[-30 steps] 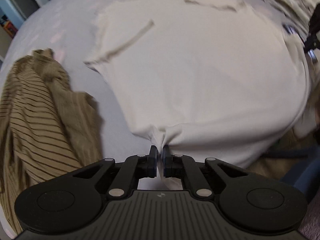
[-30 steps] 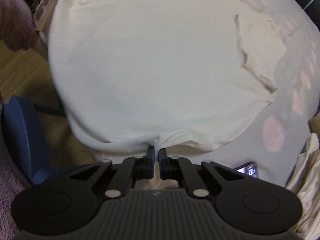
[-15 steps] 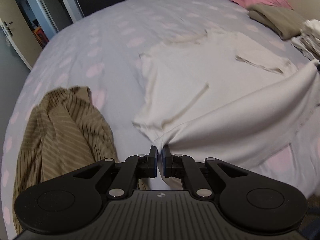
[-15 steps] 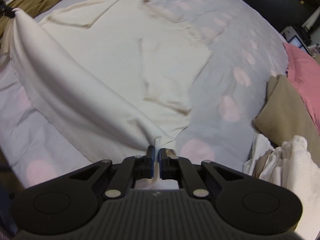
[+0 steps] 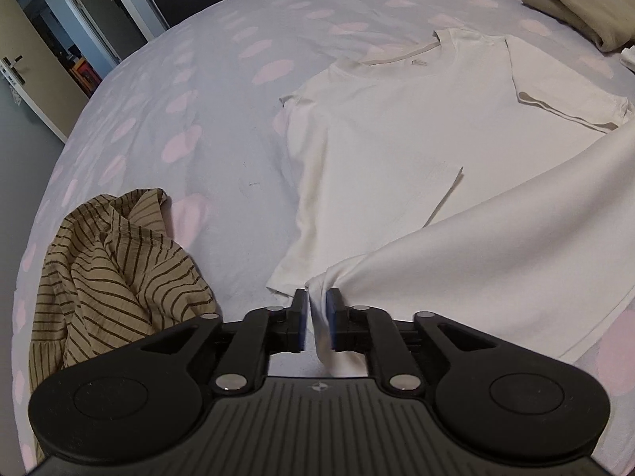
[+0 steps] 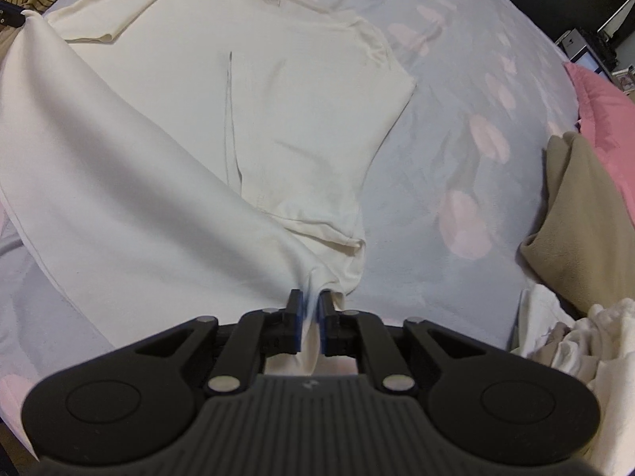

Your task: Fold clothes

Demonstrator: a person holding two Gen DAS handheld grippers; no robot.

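A white T-shirt (image 5: 397,139) lies face up on the bed, collar at the far end, with its lower half lifted and carried over toward the collar. My left gripper (image 5: 316,297) has one hem corner between its pads; its jaws are opening, and the cloth hangs against the right pad with a gap on the left. My right gripper (image 6: 308,297) is at the other hem corner of the T-shirt (image 6: 297,79); its jaws are opening too, and the bunched cloth still sits between the parted pads.
A crumpled tan striped garment (image 5: 111,269) lies left of the shirt. A folded olive garment (image 6: 575,218), a pink pillow (image 6: 603,99) and a heap of white clothes (image 6: 587,349) lie to the right. The bed sheet (image 5: 198,99) is grey with pink spots.
Both grippers carried the hem forward over the shirt toward the collar and lowered it. Their jaws, tightly shut on the cloth before, have parted slightly.
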